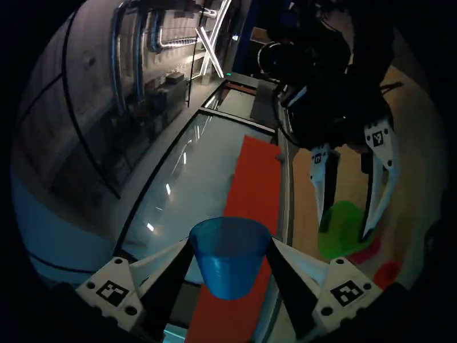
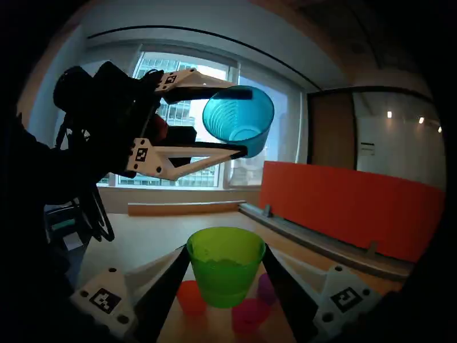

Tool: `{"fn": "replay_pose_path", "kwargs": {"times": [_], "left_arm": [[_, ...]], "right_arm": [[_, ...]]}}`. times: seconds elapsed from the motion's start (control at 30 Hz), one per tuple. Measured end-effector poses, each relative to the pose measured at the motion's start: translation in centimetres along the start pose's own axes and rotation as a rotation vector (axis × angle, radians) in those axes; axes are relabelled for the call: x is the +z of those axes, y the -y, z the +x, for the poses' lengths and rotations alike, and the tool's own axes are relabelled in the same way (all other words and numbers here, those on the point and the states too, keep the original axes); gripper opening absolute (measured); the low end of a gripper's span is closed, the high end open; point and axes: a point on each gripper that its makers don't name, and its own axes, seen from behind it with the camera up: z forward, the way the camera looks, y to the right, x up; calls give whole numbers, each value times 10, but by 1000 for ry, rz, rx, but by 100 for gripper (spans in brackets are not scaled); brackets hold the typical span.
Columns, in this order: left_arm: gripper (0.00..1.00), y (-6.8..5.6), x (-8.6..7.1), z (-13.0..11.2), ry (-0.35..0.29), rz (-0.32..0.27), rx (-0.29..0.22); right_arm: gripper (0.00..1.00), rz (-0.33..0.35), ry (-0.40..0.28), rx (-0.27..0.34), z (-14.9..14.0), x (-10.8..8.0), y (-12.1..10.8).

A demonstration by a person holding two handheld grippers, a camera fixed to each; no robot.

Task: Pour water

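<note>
In the left gripper view my left gripper [image 1: 228, 247] is shut on a translucent blue cup [image 1: 229, 266], its rim facing the camera. The right gripper view shows that same left gripper [image 2: 240, 117] higher up, with the blue cup [image 2: 239, 120] tipped on its side above and just behind the green cup. My right gripper [image 2: 225, 257] is shut on a translucent green cup [image 2: 224, 268], held upright over the table. In the left gripper view the right gripper [image 1: 344, 228] hangs at the right, fingers down around the green cup [image 1: 341, 235]. I cannot tell whether either cup holds water.
A wooden table [image 2: 148, 234] lies below. On it, under the green cup, stand small red [image 2: 191, 297], pink [image 2: 251, 315] and purple [image 2: 266, 287] cups. An orange partition [image 2: 354, 206] runs along the table's right edge, with large windows [image 2: 177, 114] behind. A person's dark sleeve [image 2: 34, 188] fills the left.
</note>
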Motion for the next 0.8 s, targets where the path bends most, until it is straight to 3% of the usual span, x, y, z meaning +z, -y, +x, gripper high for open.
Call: {"fn": "replay_pose_path", "kwargs": {"times": [0.33,0.57,0.8], "left_arm": [[87,5,-1,-12,10,19,-272],[86,13,0,-17,4,43,-503],[86,16,1,-24,1,48,-698]], "right_arm": [[92,-9,-9,-1,5,-2,-2],[92,-12,-11,-2,7,-3,-2],[92,-12,-14,-3,8,-3,-1]]}}
